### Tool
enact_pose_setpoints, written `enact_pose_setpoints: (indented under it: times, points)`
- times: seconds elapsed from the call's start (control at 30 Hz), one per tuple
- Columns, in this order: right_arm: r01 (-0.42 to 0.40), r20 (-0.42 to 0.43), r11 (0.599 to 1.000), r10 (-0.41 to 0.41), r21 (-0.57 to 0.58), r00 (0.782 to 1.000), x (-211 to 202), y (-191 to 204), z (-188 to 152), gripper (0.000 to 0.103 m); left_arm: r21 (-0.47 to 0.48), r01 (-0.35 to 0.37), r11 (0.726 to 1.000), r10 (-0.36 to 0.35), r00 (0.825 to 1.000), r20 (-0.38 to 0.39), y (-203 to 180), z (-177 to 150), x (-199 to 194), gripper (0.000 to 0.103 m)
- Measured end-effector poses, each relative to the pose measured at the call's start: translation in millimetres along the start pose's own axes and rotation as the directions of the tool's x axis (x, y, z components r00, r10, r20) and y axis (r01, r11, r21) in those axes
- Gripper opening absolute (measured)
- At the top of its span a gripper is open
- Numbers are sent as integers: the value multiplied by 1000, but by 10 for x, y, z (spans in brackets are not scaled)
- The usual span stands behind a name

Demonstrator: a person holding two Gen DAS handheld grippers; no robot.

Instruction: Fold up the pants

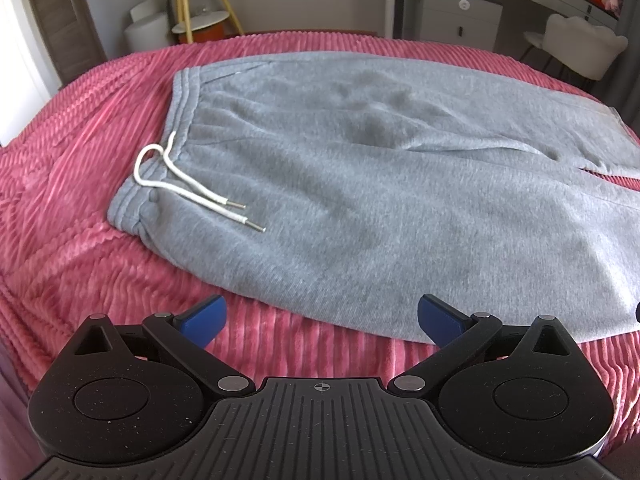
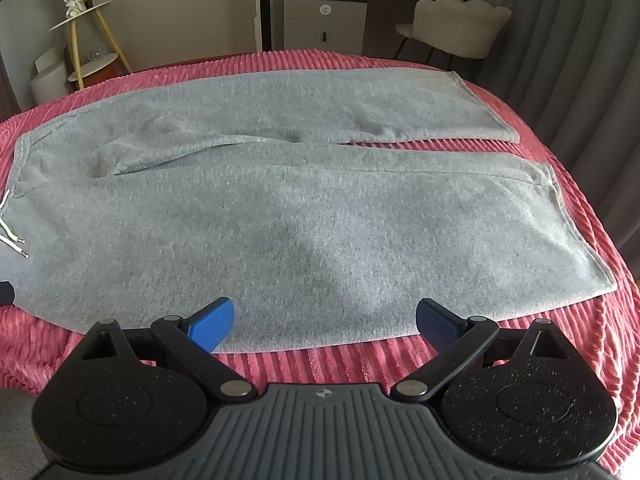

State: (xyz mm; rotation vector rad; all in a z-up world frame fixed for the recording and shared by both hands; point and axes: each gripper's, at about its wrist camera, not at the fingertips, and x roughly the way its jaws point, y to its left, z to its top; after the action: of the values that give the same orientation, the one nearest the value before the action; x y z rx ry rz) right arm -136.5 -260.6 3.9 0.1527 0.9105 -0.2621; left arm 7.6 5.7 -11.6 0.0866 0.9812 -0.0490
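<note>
Grey sweatpants (image 1: 360,184) lie flat on a pink ribbed blanket (image 1: 72,184), waistband at the left with a white drawstring (image 1: 188,184) resting on the fabric. In the right wrist view the pants (image 2: 320,216) show both legs stretched to the right, hems near the bed's right side. My left gripper (image 1: 322,318) hovers open at the near edge of the pants by the waist end, blue pads wide apart and holding nothing. My right gripper (image 2: 324,320) is open too, at the near edge of the closer leg.
Beyond the bed stand a round wooden-legged side table (image 1: 200,4), a grey drawer unit (image 1: 456,16), a white fluffy chair (image 2: 456,28) and a dressing table. Grey curtains (image 2: 580,80) hang at the right. The blanket (image 2: 360,360) shows bare in front of the pants.
</note>
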Motion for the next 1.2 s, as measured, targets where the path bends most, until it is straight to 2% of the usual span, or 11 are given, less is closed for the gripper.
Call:
enact_pose_setpoints:
  times: [0.2, 0.53, 0.67, 0.87, 0.97, 1.2]
  points:
    - [-26, 5, 1000, 26, 9, 1000, 0, -8, -3, 98, -1, -2, 1000, 2, 1000, -1, -1, -3, 0, 103]
    - [6, 21, 1000, -6, 14, 1000, 44, -35, 20, 98, -7, -5, 1000, 5, 1000, -16, 12, 24, 81, 103]
    - [-27, 31, 999, 25, 47, 999, 91, -115, 33, 98, -16, -10, 1000, 10, 999, -31, 29, 32, 145, 103]
    - [-15, 34, 998, 13, 68, 999, 247, -188, 41, 98, -26, -18, 1000, 16, 998, -59, 58, 58, 279, 103]
    - [8, 21, 1000, -8, 29, 1000, 358, -184, 65, 98, -33, -27, 999, 24, 997, -74, 69, 92, 372, 103]
    - [-36, -56, 999, 38, 34, 998, 676, -305, 268, 98, -53, -65, 996, 59, 993, -105, 75, 295, 581, 103]
